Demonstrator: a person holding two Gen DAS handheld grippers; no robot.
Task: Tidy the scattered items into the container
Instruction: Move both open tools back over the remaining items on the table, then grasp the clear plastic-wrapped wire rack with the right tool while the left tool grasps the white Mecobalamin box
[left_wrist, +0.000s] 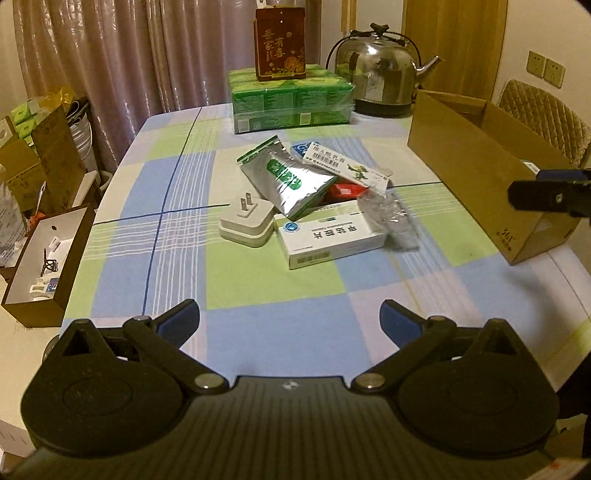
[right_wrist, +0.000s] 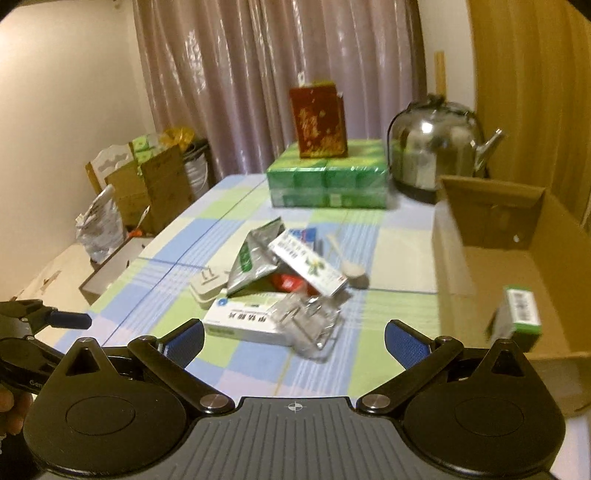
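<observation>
A pile lies mid-table: a white plug adapter (left_wrist: 245, 221) (right_wrist: 207, 286), a silver foil pouch (left_wrist: 291, 181) (right_wrist: 255, 258), a white medicine box (left_wrist: 328, 236) (right_wrist: 243, 321), a long white box with a plant print (left_wrist: 347, 166) (right_wrist: 310, 266), a red packet (left_wrist: 345, 192) and a clear plastic blister (left_wrist: 391, 218) (right_wrist: 310, 325). A spoon (right_wrist: 354, 273) rests beside the pile. The open cardboard box (left_wrist: 469, 177) (right_wrist: 454, 258) stands to the right, with a green-and-white carton (right_wrist: 521, 314) inside. My left gripper (left_wrist: 290, 314) and right gripper (right_wrist: 295, 332) hover open and empty, short of the pile.
At the table's far end stand a steel kettle (left_wrist: 380, 74), a wrapped green tissue pack (left_wrist: 291, 98) and a red box (left_wrist: 280, 44) on top of it. A small brown open box (left_wrist: 44, 258) and cartons crowd the left side. A padded chair (left_wrist: 546, 110) is behind the cardboard box.
</observation>
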